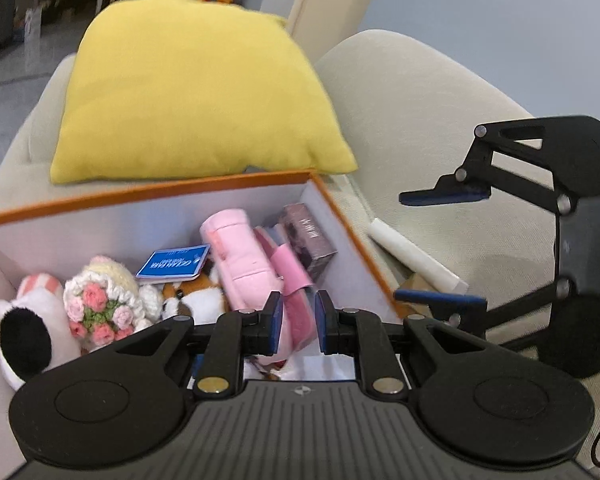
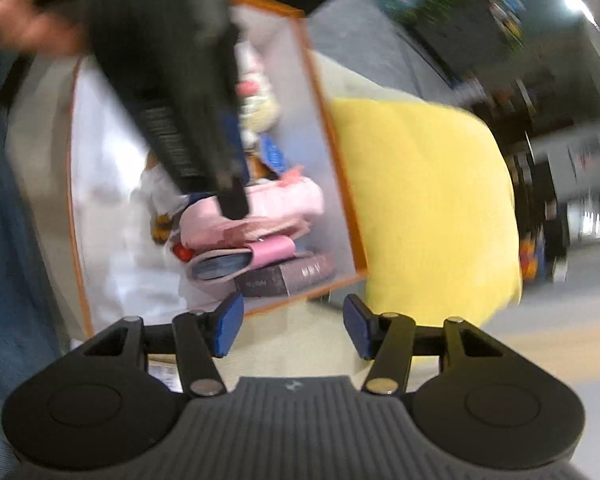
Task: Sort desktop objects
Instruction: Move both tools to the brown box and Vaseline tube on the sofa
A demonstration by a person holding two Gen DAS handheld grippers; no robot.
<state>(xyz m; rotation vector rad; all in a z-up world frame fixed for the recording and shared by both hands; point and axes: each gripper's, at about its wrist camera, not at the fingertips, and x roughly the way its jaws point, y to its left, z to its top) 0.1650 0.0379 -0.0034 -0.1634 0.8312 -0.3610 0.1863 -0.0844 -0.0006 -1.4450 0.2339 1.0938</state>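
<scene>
An orange-rimmed box [image 1: 148, 190] [image 2: 332, 160] stands on a beige sofa and holds several things. Among them are a pink plush [image 1: 240, 256] [image 2: 284, 200], a purple carton [image 1: 308, 236] [image 2: 300, 276], a blue card [image 1: 172, 266], a crochet flower doll [image 1: 100, 300] and a black-and-white plush [image 1: 28, 320]. My left gripper [image 1: 298, 320] [image 2: 234, 200] hangs over the box, shut to a narrow slit with pink fabric showing behind it. My right gripper [image 2: 294, 328] [image 1: 440, 248] stands open and empty outside the box's right wall.
A yellow cushion [image 1: 196, 92] [image 2: 420, 200] leans on the sofa back [image 1: 420, 100] behind the box. A white paper roll [image 1: 412, 256] lies on the seat beside the box. A person's hand [image 2: 24, 28] and blue trouser leg [image 2: 4, 280] are at the left.
</scene>
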